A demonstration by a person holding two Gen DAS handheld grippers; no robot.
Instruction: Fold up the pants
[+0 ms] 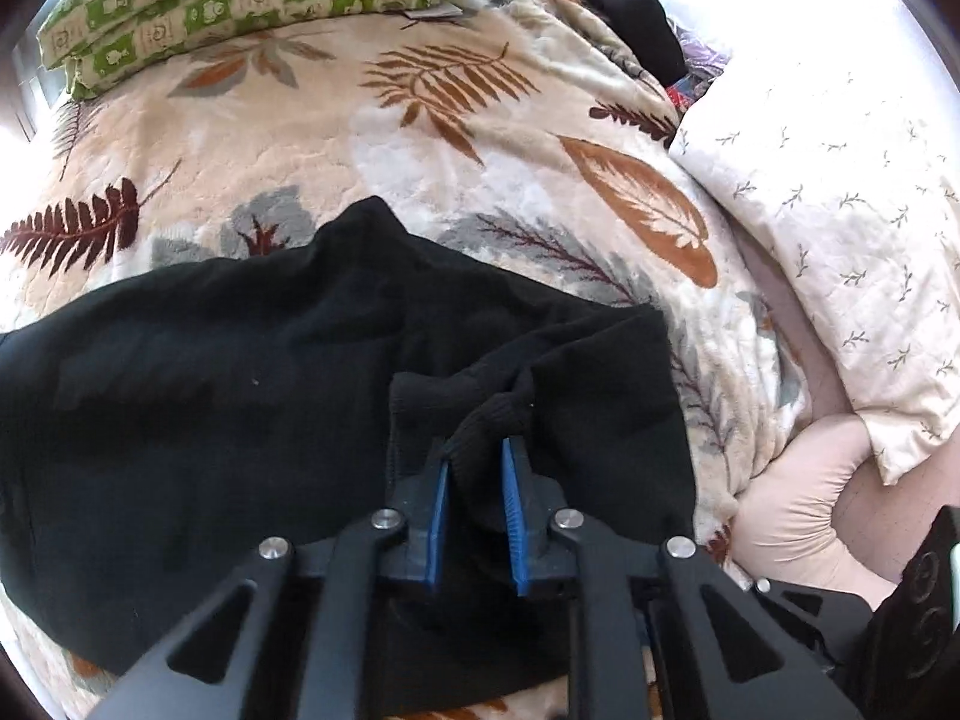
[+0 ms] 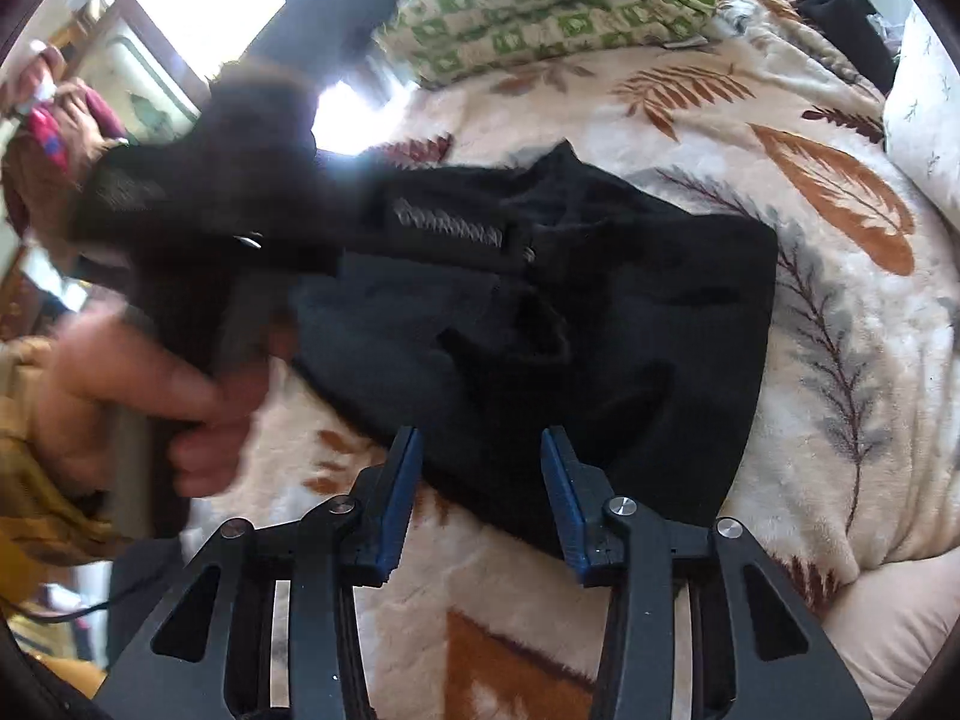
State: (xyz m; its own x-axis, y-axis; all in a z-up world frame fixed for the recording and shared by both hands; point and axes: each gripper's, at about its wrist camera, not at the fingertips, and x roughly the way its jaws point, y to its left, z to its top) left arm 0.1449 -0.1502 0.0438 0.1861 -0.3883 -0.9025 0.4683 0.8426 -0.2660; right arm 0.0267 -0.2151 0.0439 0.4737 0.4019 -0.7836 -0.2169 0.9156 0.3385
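The black knit pants were spread across the cream leaf-printed fleece blanket on the bed. A bunched ribbed cuff of them was pinched between the jaws of the left gripper. The right gripper was held with jaws apart and nothing between them, over the pants' near edge.

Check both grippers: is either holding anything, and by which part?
The left gripper pinches a bunched ribbed edge of the black pants, maybe a cuff or waistband. The right gripper is open above the pants, holding nothing.
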